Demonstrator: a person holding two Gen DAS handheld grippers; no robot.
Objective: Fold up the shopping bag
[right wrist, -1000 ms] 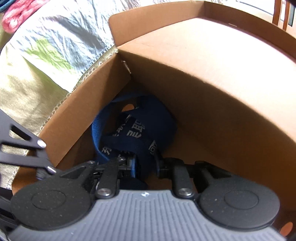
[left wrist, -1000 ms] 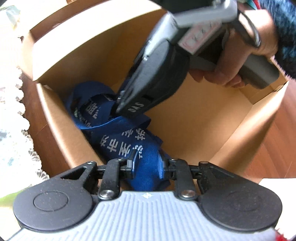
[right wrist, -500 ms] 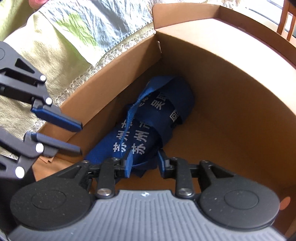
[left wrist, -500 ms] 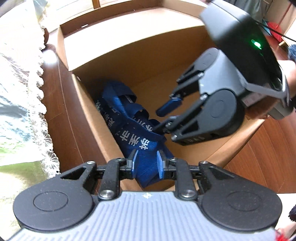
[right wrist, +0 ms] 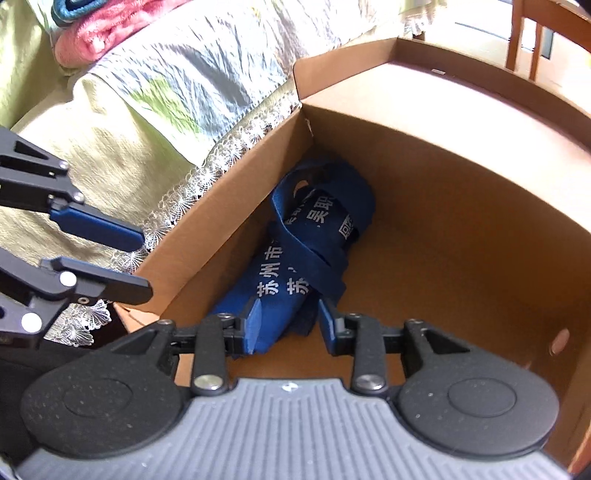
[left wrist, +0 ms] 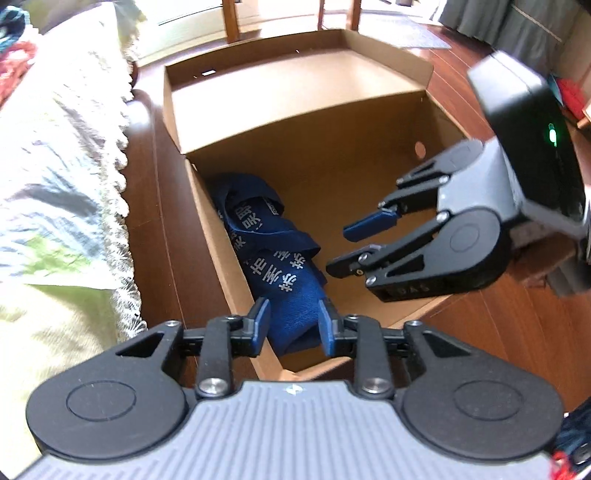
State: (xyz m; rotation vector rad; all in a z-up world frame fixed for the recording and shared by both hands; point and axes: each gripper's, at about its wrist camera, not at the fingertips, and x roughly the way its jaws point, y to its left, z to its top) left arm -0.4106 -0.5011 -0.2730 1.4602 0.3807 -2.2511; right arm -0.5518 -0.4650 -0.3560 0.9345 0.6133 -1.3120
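The bag (left wrist: 273,258) lies rolled in the box (left wrist: 295,92), below both grippers. The left gripper (left wrist: 291,325) and right gripper (right wrist: 288,325), jaws just opened, hold nothing. Light, soft cloth, likely to unroll; pinch across the strap-bound middle.

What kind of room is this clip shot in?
Most likely a home, perhaps a bedroom or living room: a lace-edged quilt beside the cardboard box, wooden floor, and wooden chair legs near a bright window.
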